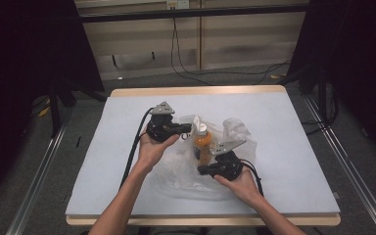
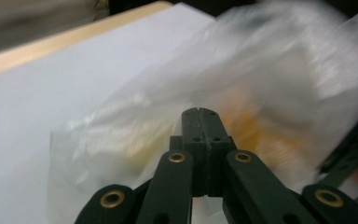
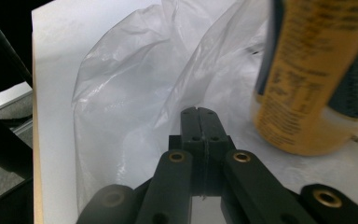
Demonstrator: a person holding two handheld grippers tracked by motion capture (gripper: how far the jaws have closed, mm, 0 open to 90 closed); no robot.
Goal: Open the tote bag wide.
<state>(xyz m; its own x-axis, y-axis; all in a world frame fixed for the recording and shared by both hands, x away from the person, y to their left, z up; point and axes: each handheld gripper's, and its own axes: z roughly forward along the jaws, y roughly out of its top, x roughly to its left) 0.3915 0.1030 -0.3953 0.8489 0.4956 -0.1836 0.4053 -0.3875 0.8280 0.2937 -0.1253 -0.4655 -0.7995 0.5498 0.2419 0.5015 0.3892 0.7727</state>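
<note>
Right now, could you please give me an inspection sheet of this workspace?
Surface: pale mat on a wooden table, flat.
Job's things: clear plastic bag, crumpled; orange bottle with white cap, upright within its folds.
Clutter: nothing seen.
Grippers: left gripper and right gripper both with jaws shut; bag film lies at the jaw tips, a pinch cannot be told.
Cables: one black cable trails from each gripper; more on the floor behind.
Surroundings: dark curtains, metal rails.

High view looks down; both gripper views closely share the plastic bag [image 1: 186,171].
</note>
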